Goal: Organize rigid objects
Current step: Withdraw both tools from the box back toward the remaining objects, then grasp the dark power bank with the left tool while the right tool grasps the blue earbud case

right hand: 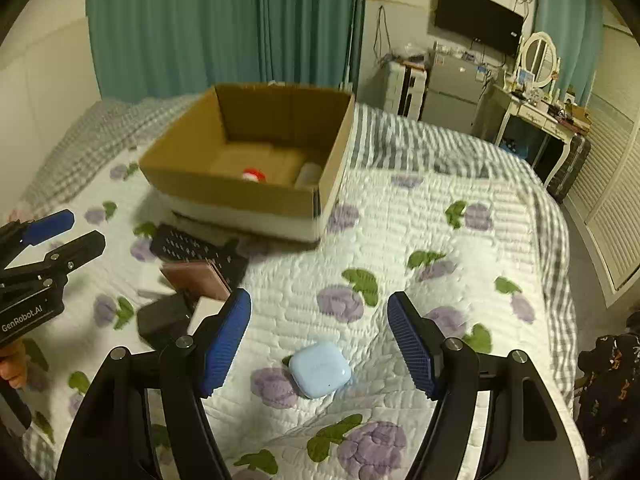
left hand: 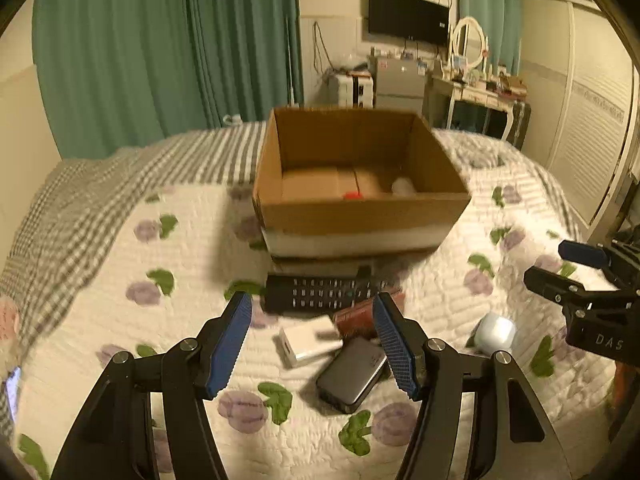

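Note:
An open cardboard box (left hand: 360,208) (right hand: 240,196) sits on the bed, with a red-and-white item (right hand: 253,175) and a pale cylinder (right hand: 308,174) inside. In front of it lie a black remote (left hand: 320,292) (right hand: 192,248), a reddish-brown wallet (left hand: 356,318) (right hand: 196,278), a white charger block (left hand: 308,340) and a dark grey power bank (left hand: 352,374) (right hand: 162,316). My left gripper (left hand: 312,336) is open above these. My right gripper (right hand: 320,340) is open just above a light blue earbud case (right hand: 320,368) (left hand: 496,334).
The bed has a white quilt with purple flowers (right hand: 400,240) and a grey checked blanket (left hand: 120,184) at the far side. A dresser with a mirror (left hand: 476,88), a small fridge (right hand: 456,92) and a wall TV (left hand: 408,16) stand beyond the bed.

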